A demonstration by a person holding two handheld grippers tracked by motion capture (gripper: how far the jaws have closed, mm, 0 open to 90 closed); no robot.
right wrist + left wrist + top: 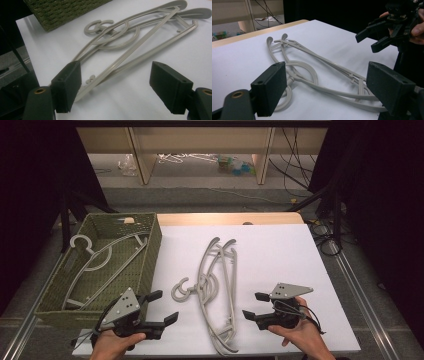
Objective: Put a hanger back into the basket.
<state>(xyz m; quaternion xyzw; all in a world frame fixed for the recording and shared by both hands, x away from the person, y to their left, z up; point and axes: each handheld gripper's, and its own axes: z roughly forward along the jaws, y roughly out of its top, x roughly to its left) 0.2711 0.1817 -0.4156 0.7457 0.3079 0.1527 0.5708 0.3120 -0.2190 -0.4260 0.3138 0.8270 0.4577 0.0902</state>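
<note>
Two pale grey plastic clothes hangers (216, 290) are seen lying overlapped, hooks to the left, on the white-covered bench (280, 255), between the two hands; the left tool (161, 307) is held at the bench's near left edge, just beside the woven olive-green basket (150, 255), its jaws spread wide with nothing between them; the right tool (255, 305) is held near the hangers' right side, jaws likewise apart and empty; a third grey hanger (100, 262) is seen lying inside the basket.
</note>
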